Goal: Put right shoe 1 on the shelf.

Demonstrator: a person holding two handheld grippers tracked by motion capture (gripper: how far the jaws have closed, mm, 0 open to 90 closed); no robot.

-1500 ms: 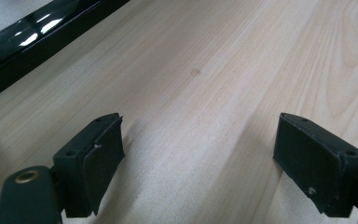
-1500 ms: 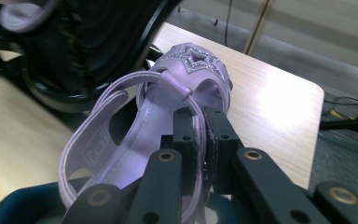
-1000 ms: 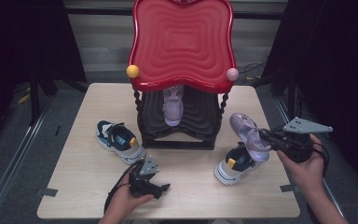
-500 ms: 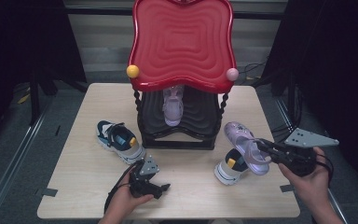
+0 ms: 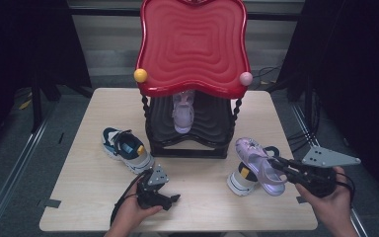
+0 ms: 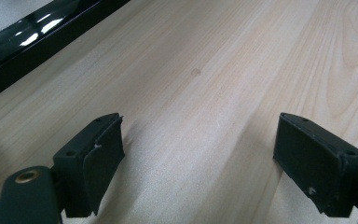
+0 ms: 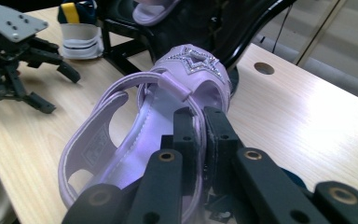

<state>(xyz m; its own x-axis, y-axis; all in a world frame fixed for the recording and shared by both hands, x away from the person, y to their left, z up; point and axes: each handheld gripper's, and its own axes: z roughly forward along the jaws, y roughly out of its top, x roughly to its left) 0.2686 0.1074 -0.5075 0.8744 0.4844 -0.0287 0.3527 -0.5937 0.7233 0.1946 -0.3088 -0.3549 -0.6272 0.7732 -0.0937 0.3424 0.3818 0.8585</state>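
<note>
On the left of the table (image 5: 79,207) lies a navy, white and grey sneaker (image 5: 127,150) with a yellow patch, just beside the front left corner of the shoe rack. Nearer the person, the left gripper (image 5: 172,199) rests low on the wood in the left hand (image 5: 128,215), its jaws standing wide apart with nothing but bare table between them, as the left gripper view shows. In the middle stands a black two-tier shoe rack (image 5: 190,129) under a wavy red top (image 5: 193,44) with a yellow ball (image 5: 140,75) and a pink ball (image 5: 246,78) at its front corners; a lilac sandal (image 5: 183,110) sits on its shelf, toe toward the person. To the right of the rack, a second sneaker (image 5: 241,178) lies on the table, and a lilac sandal with a glittering star (image 7: 158,107) is above and against it. The right gripper (image 7: 200,140), held in the right hand (image 5: 331,201), is clenched on that sandal's side strap, the pads pinching it.
</note>
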